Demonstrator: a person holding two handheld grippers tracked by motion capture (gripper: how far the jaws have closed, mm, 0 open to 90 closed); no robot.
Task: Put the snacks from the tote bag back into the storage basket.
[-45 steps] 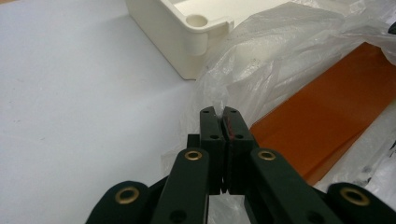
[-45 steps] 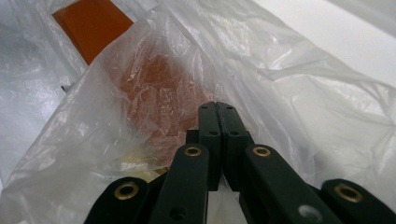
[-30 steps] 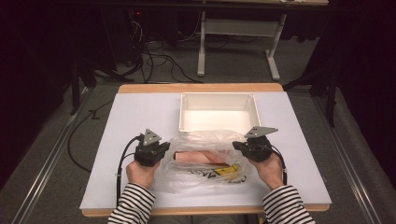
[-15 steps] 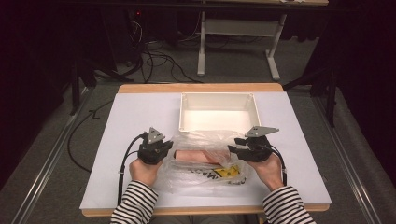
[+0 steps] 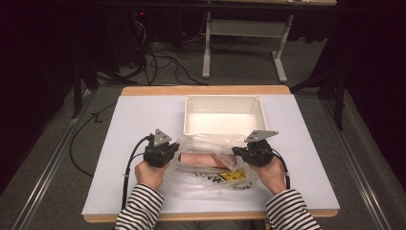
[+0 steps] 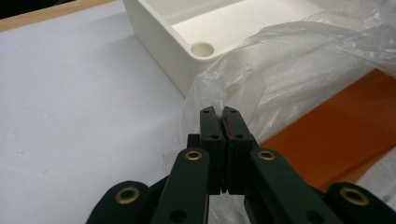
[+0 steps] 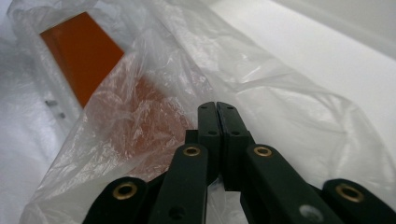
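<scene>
A clear plastic bag (image 5: pixel 206 143) lies on the white table in front of me with a flat orange box (image 5: pixel 203 159) inside it. My left gripper (image 5: pixel 176 154) is at the bag's left edge, and its jaws are shut on a fold of the film (image 6: pixel 223 112). My right gripper (image 5: pixel 235 152) is at the bag's right side. Its jaws have just been closing and now stand together with bag film (image 7: pixel 261 79) pinched at their tip (image 7: pixel 216 107). The orange box (image 7: pixel 81 51) shows through the film beyond them.
A white rectangular tray (image 5: pixel 224 98) stands just behind the bag, its near corner (image 6: pixel 159 42) close to my left gripper. A yellow label (image 5: pixel 234 176) shows on the bag's near side. Bare table (image 5: pixel 119 143) lies to the left and right.
The bag's film has bunched and risen between the two grippers. Both hands have stayed nearly where they were.
</scene>
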